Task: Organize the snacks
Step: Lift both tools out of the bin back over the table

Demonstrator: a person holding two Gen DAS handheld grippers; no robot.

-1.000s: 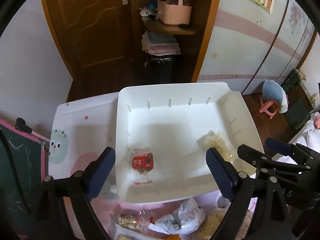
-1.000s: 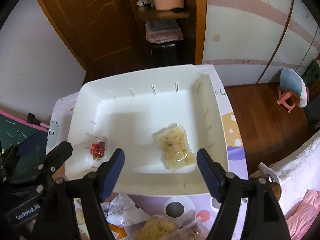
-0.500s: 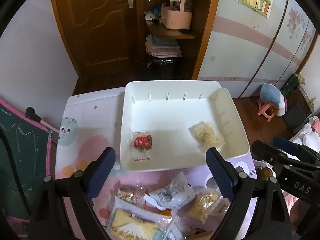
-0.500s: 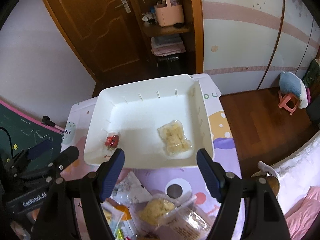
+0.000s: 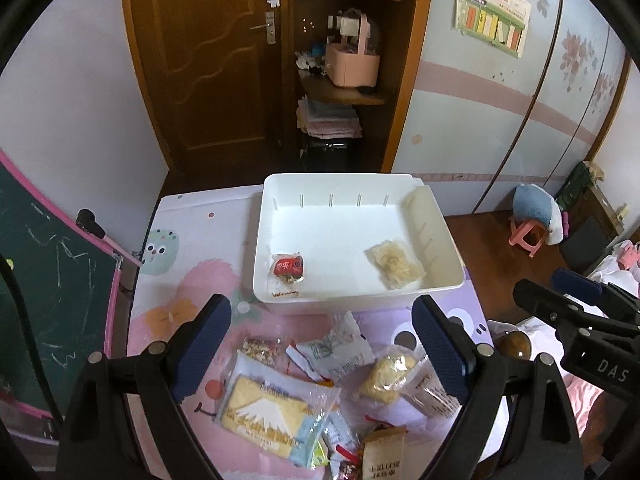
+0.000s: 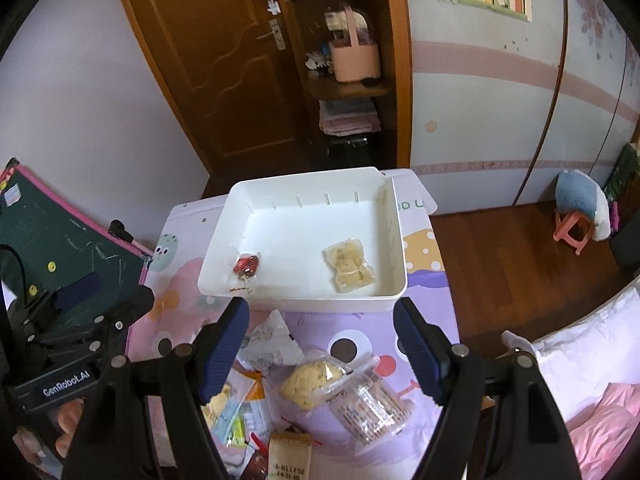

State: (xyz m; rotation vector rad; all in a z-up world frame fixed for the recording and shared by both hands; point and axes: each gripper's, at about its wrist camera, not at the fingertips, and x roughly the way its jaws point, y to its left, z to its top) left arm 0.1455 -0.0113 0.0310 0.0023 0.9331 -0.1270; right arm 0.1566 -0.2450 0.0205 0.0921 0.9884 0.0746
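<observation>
Both claws, left [image 5: 322,344] and right [image 6: 322,346], hang spread and empty over loose snacks [image 5: 264,410]; the tray [image 5: 448,240] holds two packets.

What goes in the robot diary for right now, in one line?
left gripper: open, empty | right gripper: open, empty | bin: red snack, pale snack | pile: on table

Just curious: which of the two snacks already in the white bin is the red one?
The small red packet by the white bin's left wall; the other, a clear pouch, holds something pale yellow.
</observation>
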